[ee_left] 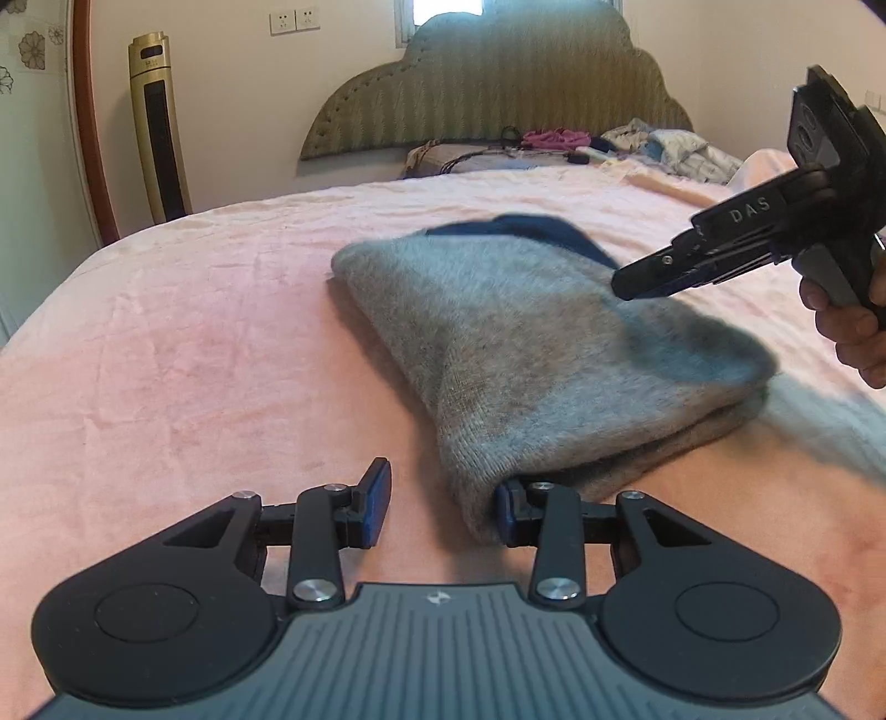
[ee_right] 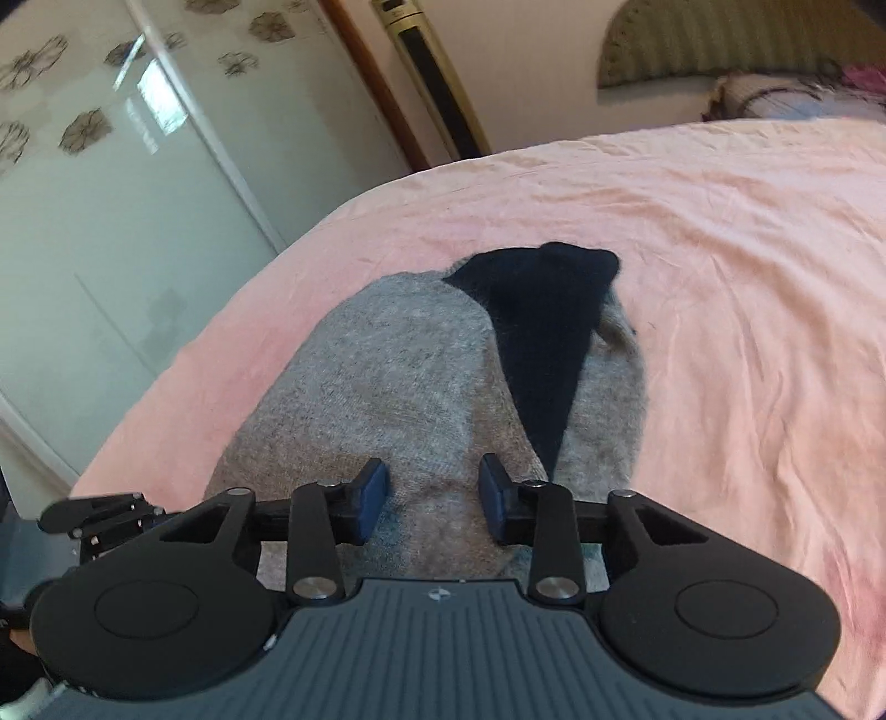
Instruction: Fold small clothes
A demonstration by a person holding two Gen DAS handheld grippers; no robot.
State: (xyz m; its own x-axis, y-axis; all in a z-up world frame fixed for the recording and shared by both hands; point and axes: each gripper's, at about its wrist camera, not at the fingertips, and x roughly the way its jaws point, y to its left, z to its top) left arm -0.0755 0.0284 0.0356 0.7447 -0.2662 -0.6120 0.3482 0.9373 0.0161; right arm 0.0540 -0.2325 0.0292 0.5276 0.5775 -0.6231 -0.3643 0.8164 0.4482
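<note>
Fuzzy grey knit garment [ee_left: 531, 354] on a soft, matt pink fleece bedspread [ee_left: 194, 343]; matt black plastic left claw [ee_left: 440, 507].

"DAS" is read in pale letters on the right gripper [ee_left: 645, 285], along its black body. No other text is legible.

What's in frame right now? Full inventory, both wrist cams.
Fuzzy grey knitted garment with dark navy panel: 1, folded, middle of the bed.
Pink plush bed cover: 1, spread under the garment.
Olive-green padded scalloped headboard: 1, on the far wall.
Gold and black tower fan: 1, standing left of the bed.
Loose clothes pile, pink and pale blue: 1, at the head of the bed.
White wall sockets: 2, above the headboard, left.
Frosted glass sliding door with flower decals: 1, left of the bed.
Left gripper: 1, black, open at the garment's near corner.
Right gripper: 1, black, open over the garment.
</note>
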